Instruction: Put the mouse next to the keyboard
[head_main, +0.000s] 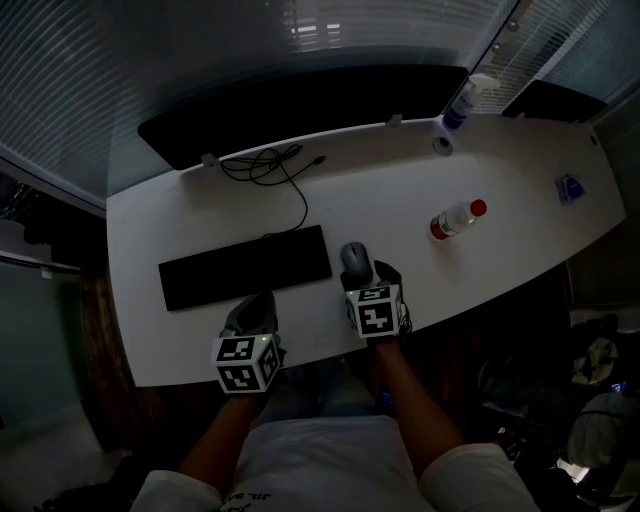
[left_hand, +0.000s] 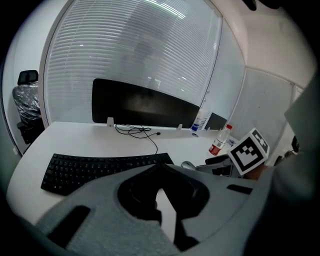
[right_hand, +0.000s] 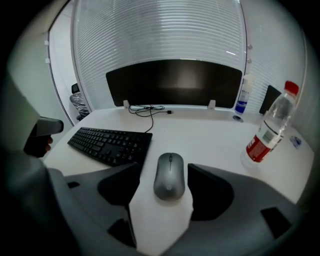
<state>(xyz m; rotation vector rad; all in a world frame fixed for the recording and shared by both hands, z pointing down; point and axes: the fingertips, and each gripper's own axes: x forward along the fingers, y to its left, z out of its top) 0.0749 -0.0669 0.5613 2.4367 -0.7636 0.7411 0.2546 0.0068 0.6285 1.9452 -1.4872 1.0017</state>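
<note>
On the white table (head_main: 170, 330) the black keyboard (head_main: 245, 268) lies left of centre, a coiled cable (head_main: 270, 165) behind it. Just in front of the keyboard, at the table's near edge, the left gripper (head_main: 252, 305) hangs with its fingers (left_hand: 145, 192) closed tip to tip, nothing between them. The grey mouse (head_main: 356, 261) sits flat on the table just beside the keyboard's right end, close but not touching. The right gripper (head_main: 368, 280) is poised right behind the mouse and tilted down, fingers (right_hand: 210, 190) spread wide. One stands on either side of the mouse's rear, with bare table showing in between, so no grip. Further right, well apart, lies a clear bottle (head_main: 455, 220) with a red cap.
</note>
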